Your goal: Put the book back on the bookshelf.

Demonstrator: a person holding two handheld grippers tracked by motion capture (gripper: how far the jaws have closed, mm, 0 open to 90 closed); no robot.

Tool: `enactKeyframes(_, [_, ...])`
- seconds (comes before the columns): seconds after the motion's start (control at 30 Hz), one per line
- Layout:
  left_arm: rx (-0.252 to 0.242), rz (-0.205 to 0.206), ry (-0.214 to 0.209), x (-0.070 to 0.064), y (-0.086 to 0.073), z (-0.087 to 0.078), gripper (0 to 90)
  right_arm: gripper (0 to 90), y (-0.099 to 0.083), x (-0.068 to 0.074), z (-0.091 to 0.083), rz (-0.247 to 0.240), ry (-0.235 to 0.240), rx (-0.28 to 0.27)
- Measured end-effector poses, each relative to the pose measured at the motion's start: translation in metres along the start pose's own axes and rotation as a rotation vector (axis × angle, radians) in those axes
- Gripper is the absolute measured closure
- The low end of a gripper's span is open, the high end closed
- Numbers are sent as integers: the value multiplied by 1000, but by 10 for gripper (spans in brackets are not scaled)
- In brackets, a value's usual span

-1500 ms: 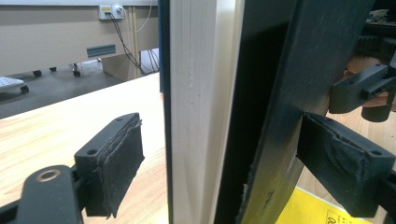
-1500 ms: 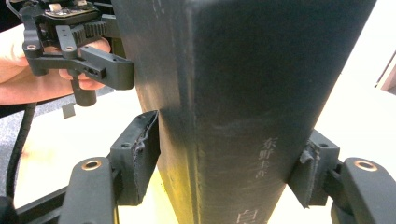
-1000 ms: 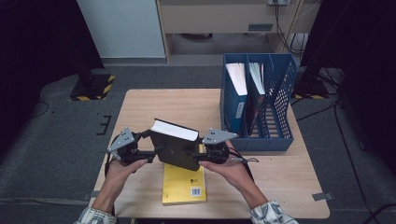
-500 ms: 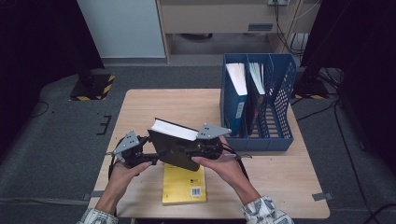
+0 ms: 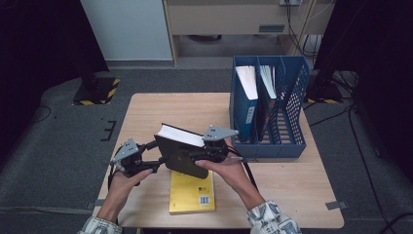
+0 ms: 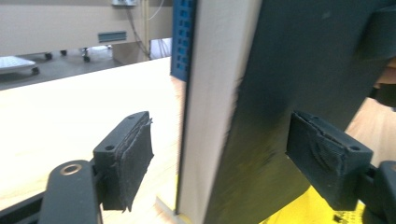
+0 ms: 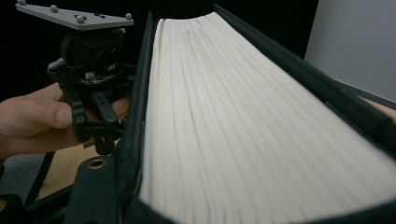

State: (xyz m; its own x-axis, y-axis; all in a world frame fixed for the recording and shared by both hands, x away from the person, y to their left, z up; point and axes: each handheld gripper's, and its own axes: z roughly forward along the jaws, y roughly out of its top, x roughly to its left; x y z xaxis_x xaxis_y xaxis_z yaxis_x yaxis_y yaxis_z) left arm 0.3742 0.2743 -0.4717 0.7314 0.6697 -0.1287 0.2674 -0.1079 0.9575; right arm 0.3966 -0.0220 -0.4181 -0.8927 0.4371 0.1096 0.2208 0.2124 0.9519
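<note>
A thick hardback book (image 5: 181, 155) with a matt black cover and a cream page block is held tilted above the pale wooden bench (image 5: 160, 109), over a glossy yellow paperback (image 5: 191, 193) that lies flat near the front edge and carries a barcode too small to read. The right gripper (image 5: 197, 157) has its jaws clamped across the book's thickness, one on each cover; in the right gripper view the ribbed page edges run away between them. The left gripper (image 5: 157, 155) stands with its jaws open around the book's other end: in the left gripper view one rough fabric-faced pad (image 6: 133, 158) is clear of the pages, the other sits at the cover. Well to the right stands a blue perforated plastic file rack (image 5: 292, 92) holding upright books.
</note>
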Motion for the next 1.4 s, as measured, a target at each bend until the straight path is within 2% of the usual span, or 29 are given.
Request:
enactKeyframes(0.17, [8,-19,19,6,-4,-3,199,356,0,0,3,4,2,-7])
enactKeyframes(0.3, [23,-22,14,9,-7,-3,182,357,-1,1,4,2,6,-8])
enactKeyframes(0.37, [40,-21,-3,8,-9,-3,173,380,-1,1,5,0,12,-6])
enactKeyframes(0.47, [70,2,10,8,-11,-3,170,418,-1,2,5,-5,17,-9])
enactKeyframes(0.6, [74,-5,17,9,-12,-3,170,491,-1,0,1,12,10,-25])
enactKeyframes(0.77, [81,-15,32,12,-14,-3,170,504,-1,0,1,28,-6,-32])
enactKeyframes(1.17, [81,-71,102,24,-18,-10,170,525,4,-3,-1,83,-37,-48])
enactKeyframes(1.27, [83,-82,119,27,-19,-11,171,527,6,-3,-4,69,-45,-48])
enactKeyframes(1.4, [87,-90,138,30,-20,-13,171,529,8,-5,-8,77,-62,-57])
